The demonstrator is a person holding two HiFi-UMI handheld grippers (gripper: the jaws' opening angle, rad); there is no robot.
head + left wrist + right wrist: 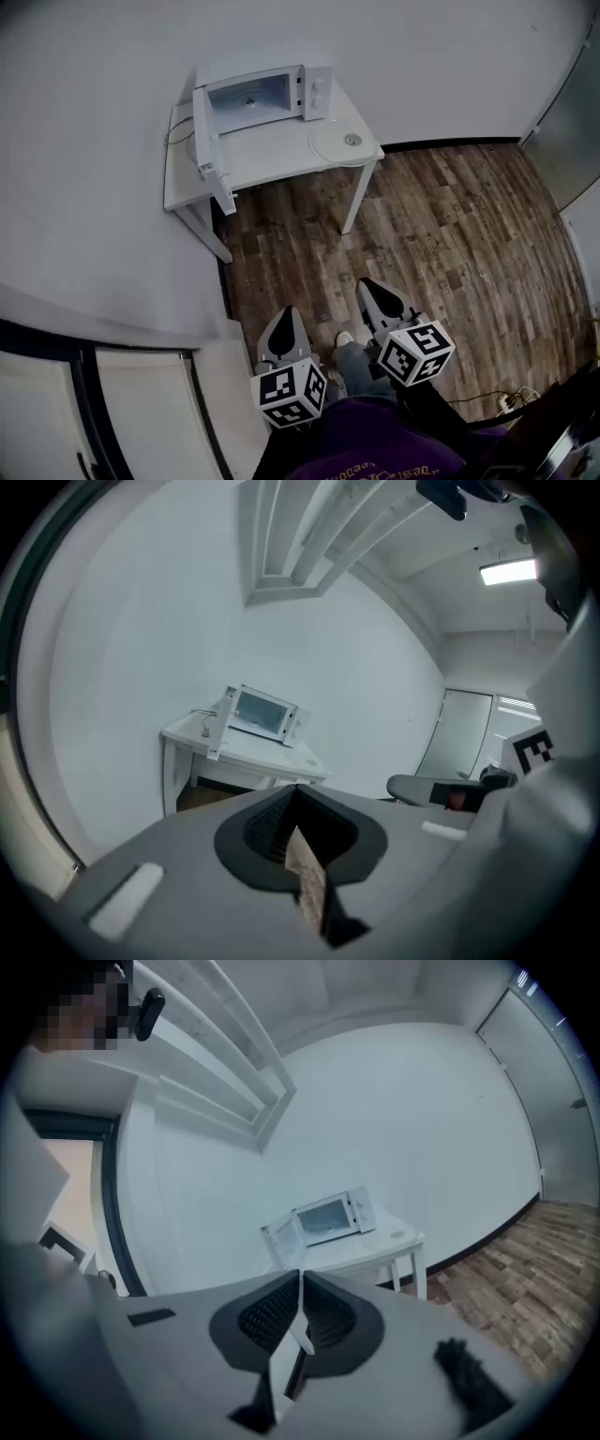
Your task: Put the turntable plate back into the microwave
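The clear glass turntable plate [339, 144] lies flat on the right end of a white table [272, 161], beside the white microwave [267, 92], and shows small in the right gripper view [398, 1235]. The microwave door [211, 150] hangs open to the left and the cavity looks bare. Both grippers are far from the table, held low above the floor. My left gripper [286, 314] is shut with nothing between its jaws [296, 794]. My right gripper [367, 284] is likewise shut and empty [300, 1274]. The microwave [264, 714] sits straight ahead of both [328, 1215].
Wooden plank floor [450, 234] stretches between me and the table. A white wall [84, 141] runs along the left and back. A grey door [572, 112] stands at the far right. A cable [511, 401] lies on the floor at lower right. The person's foot [345, 339] shows between the grippers.
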